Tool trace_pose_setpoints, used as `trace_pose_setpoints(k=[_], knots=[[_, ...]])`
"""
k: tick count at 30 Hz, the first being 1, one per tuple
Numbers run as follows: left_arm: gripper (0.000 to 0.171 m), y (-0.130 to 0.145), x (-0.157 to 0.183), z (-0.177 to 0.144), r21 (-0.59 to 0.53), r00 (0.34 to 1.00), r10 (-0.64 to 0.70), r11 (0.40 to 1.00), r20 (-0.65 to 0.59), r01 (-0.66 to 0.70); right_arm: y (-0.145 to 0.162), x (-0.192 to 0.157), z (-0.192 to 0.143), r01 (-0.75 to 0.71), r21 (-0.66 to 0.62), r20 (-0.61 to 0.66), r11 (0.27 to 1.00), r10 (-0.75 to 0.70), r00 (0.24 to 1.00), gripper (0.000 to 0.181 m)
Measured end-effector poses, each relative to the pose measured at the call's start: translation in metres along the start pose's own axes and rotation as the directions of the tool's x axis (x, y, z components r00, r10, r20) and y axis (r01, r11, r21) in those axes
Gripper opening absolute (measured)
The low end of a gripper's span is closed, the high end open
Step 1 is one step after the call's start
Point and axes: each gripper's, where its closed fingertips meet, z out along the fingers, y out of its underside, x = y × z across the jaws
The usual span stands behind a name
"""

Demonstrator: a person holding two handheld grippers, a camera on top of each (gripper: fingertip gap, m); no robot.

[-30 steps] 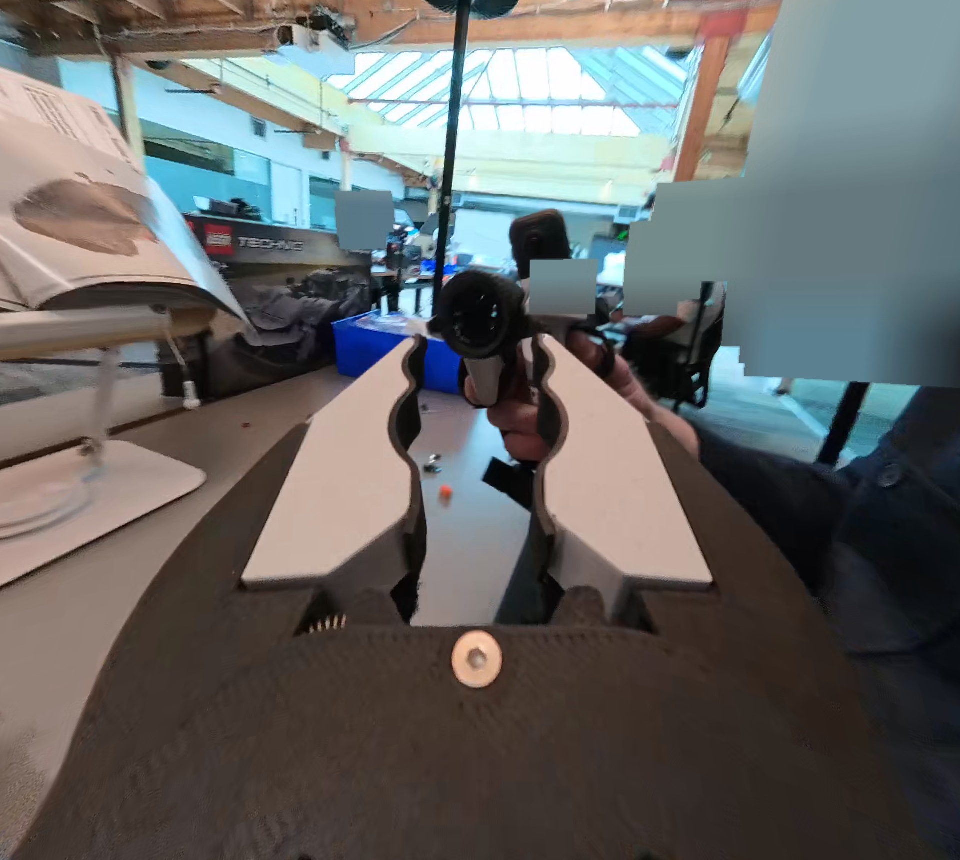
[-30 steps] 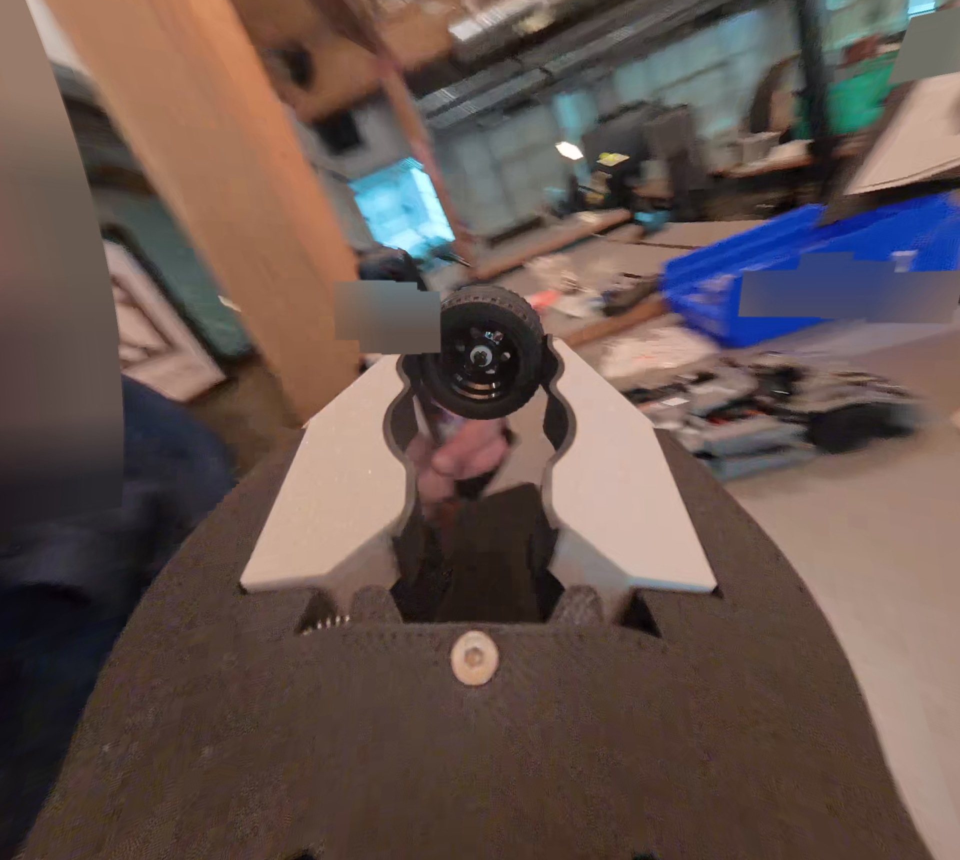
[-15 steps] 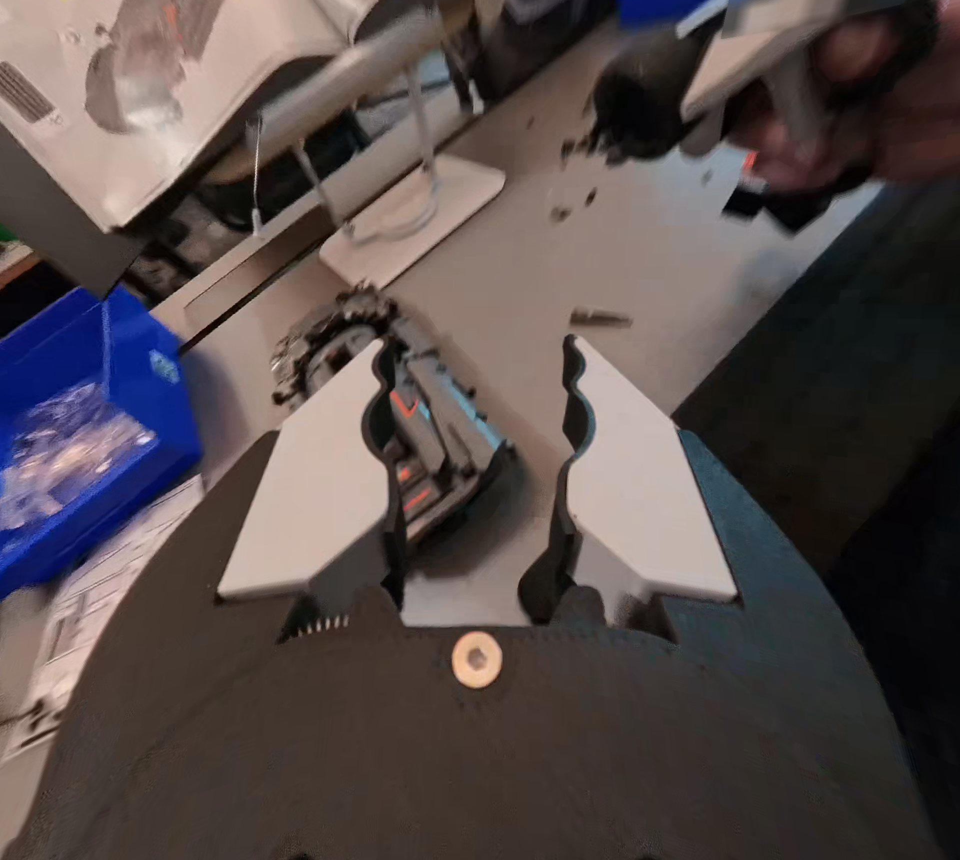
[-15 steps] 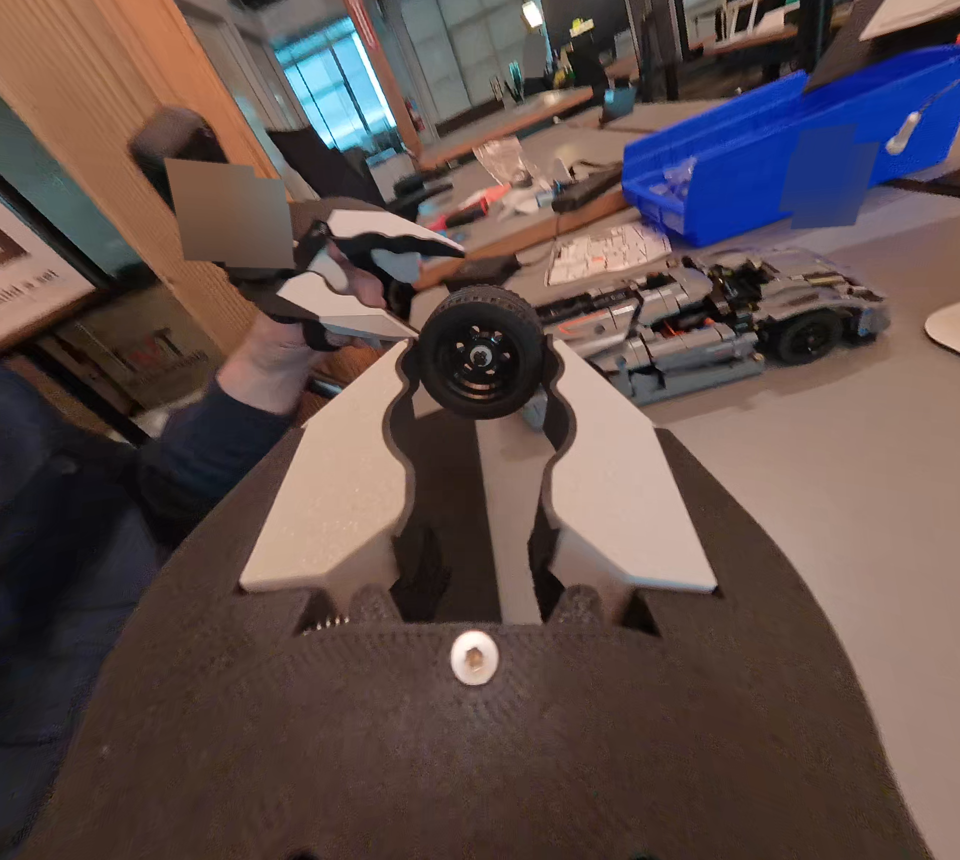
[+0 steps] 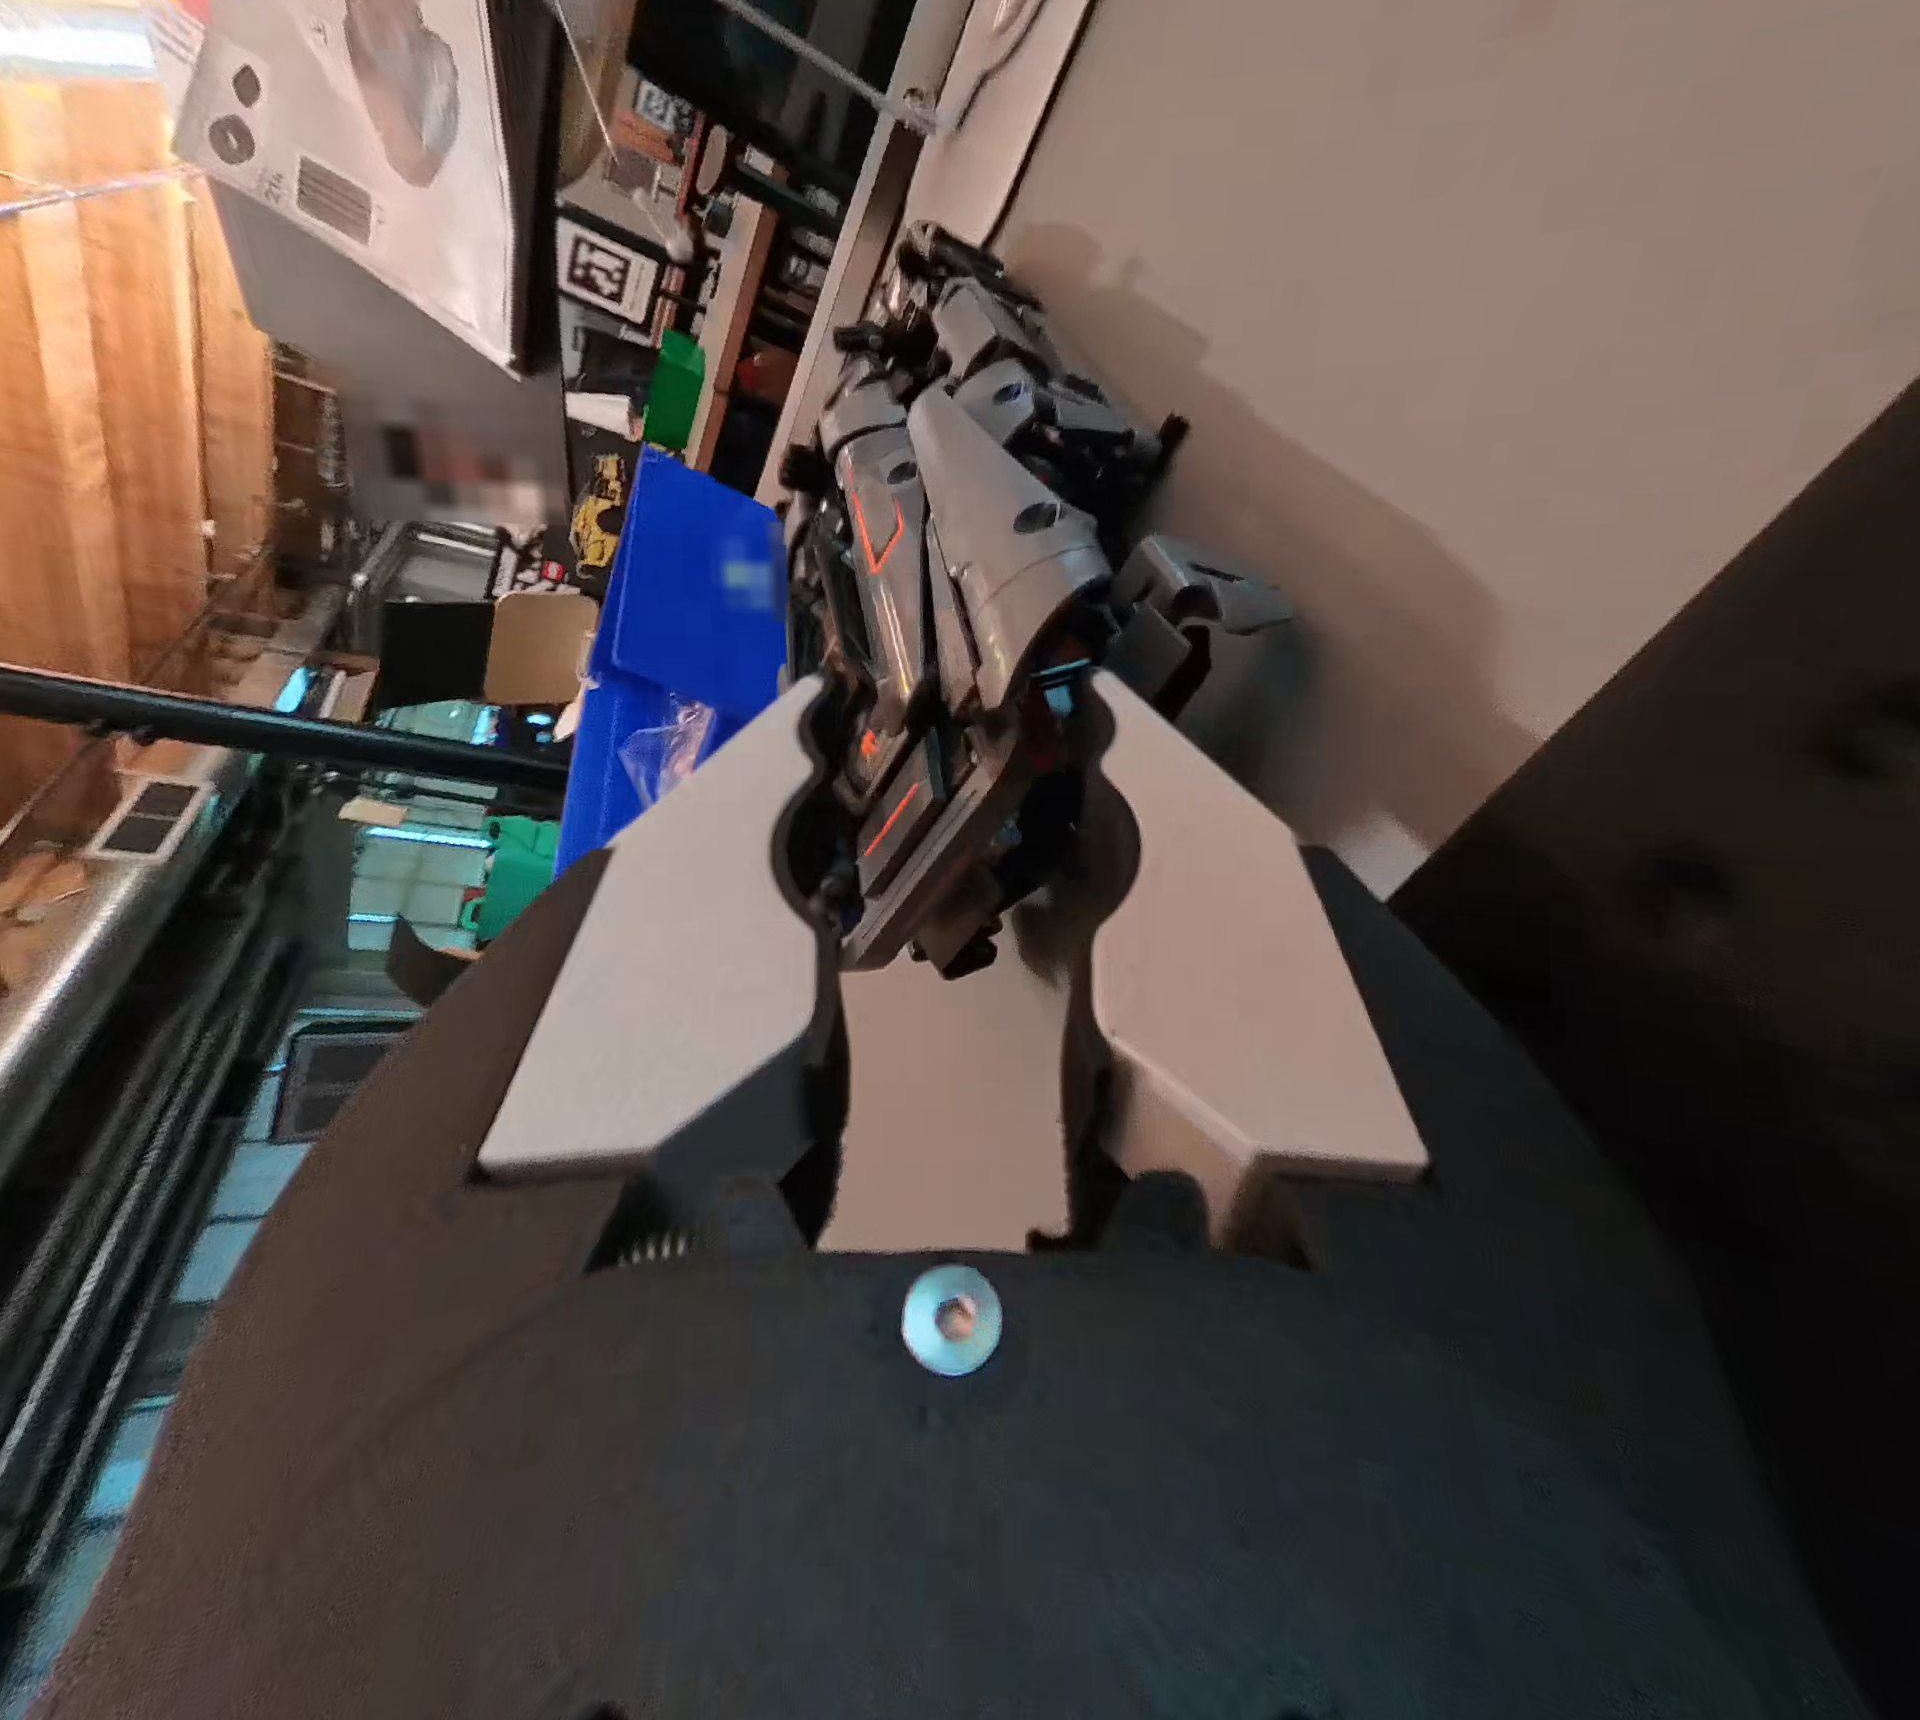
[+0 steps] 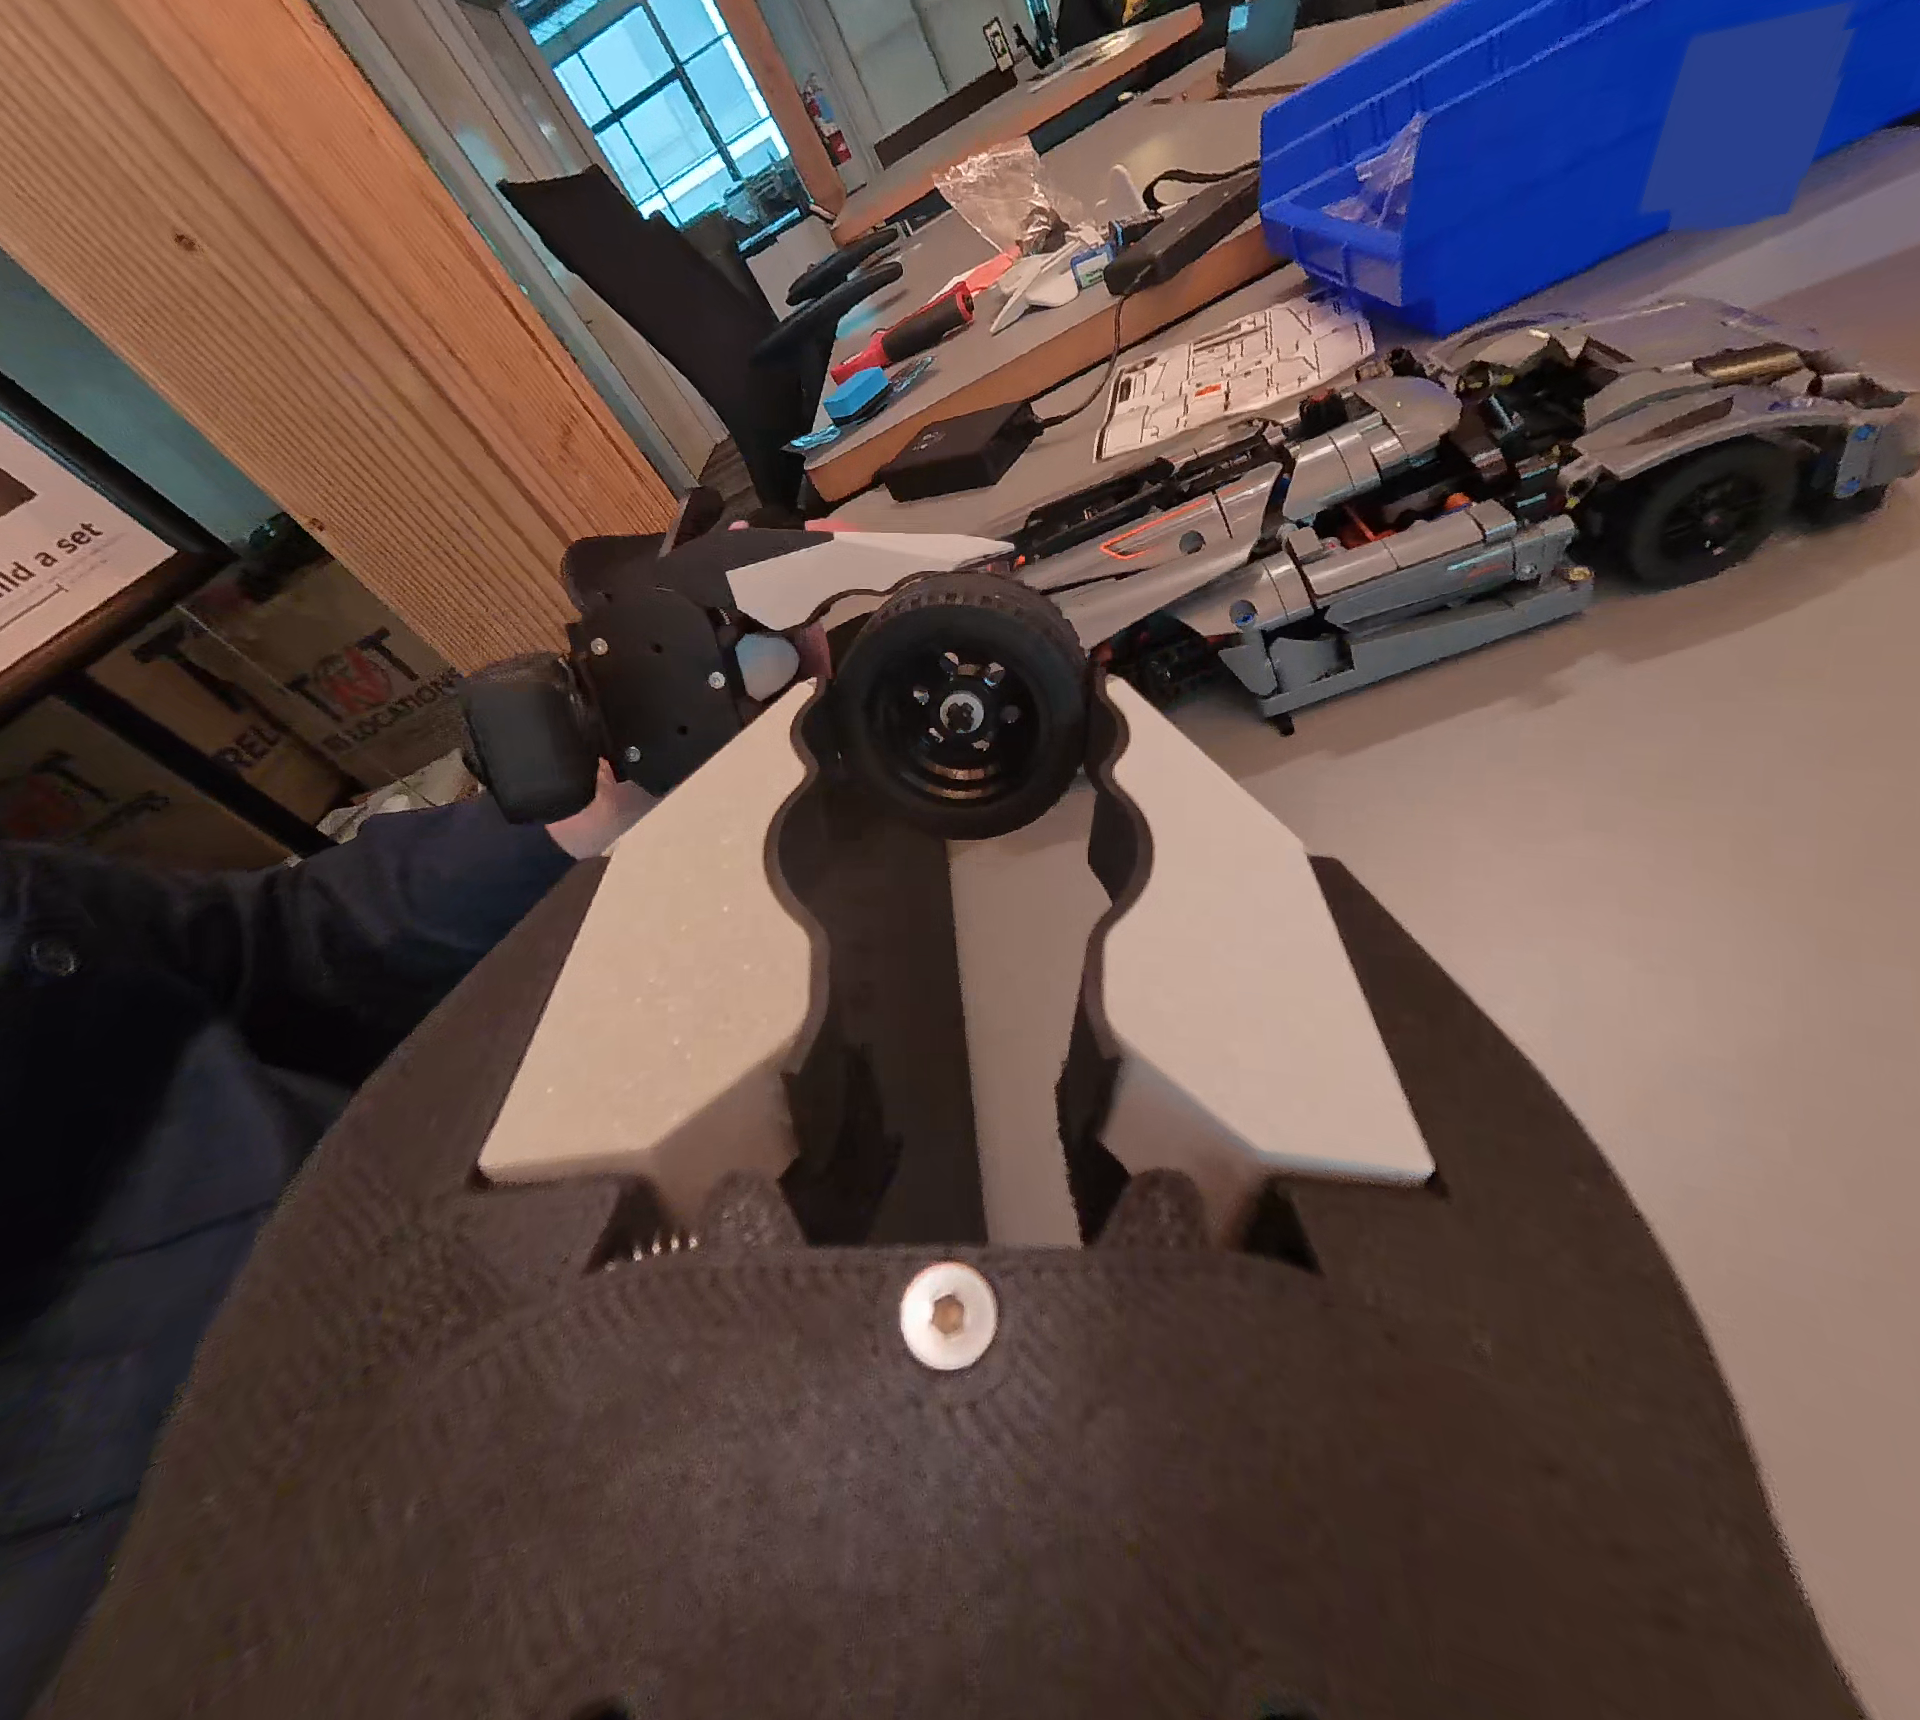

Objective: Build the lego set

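R. gripper (image 6: 961, 714) clamps a black wheel (image 6: 958, 706) at its tips, above the table (image 6: 1558, 891). L. gripper (image 5: 951, 714), jaws wide, straddles the nose of the grey car (image 5: 966, 590) (resting on table, beside blue bin (image 5: 675, 610)).

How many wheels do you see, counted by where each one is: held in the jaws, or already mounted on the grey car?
Held in the right gripper: 1 wheel
Mounted on the car: 1 rear wheel visible
Total: 2
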Motion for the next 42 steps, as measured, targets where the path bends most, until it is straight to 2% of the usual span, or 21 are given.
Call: trace_pose_setpoints(k=[2, 11, 17, 18, 19, 20, 29, 32, 42], knots=[[0.032, 0.004, 0.000, 0.003, -0.001, 1.000, 0.022, 1.000, 0.021, -0.022, 0.004, 0.002, 0.001, 0.001, -0.016, -0.012, 1.000, -0.001, 1.000, 0.046], [0.028, 0.004, -0.001, 0.006, 0.039, 0.999, -0.014, 0.999, 0.040, 0.012, 0.013, 0.006, 0.012, 0.001, -0.064, -0.020, 0.998, -0.002, 1.000, 0.046], [0.050, 0.016, -0.006, -0.001, 0.024, 0.998, -0.056, 0.998, 0.035, 0.055, 0.012, 0.007, 0.013, -0.016, -0.055, -0.008, 0.998, 0.015, 1.000, 0.046], [0.055, 0.020, -0.006, -0.002, 0.011, 0.998, -0.061, 0.998, 0.023, 0.061, 0.012, 0.007, 0.013, -0.017, -0.054, -0.006, 0.998, 0.017, 1.000, 0.046], [0.067, 0.023, -0.003, -0.001, 0.004, 0.998, -0.058, 0.998, -0.001, 0.058, 0.013, 0.007, 0.014, -0.018, -0.056, -0.005, 0.998, 0.018, 1.000, 0.046], [0.069, 0.023, -0.002, -0.001, 0.008, 0.999, -0.042, 0.999, -0.010, 0.042, 0.013, 0.007, 0.014, -0.019, -0.058, -0.004, 0.998, 0.019, 1.000, 0.046], [0.076, 0.028, -0.003, 0.016, 0.000, 0.998, 0.065, 0.998, -0.017, -0.065, 0.017, 0.012, 0.015, -0.046, -0.063, -0.013, 0.997, 0.045, 0.999, 0.046], [0.079, 0.030, 0.000, 0.027, 0.027, 0.998, 0.057, 0.998, -0.030, -0.056, 0.017, 0.011, 0.017, -0.059, -0.064, 0.001, 0.996, 0.059, 0.998, 0.046], [0.068, 0.026, -0.003, 0.040, 0.048, 0.997, 0.078, 0.996, -0.021, -0.077, 0.016, 0.014, 0.020, -0.076, -0.069, 0.007, 0.995, 0.076, 0.997, 0.046]])
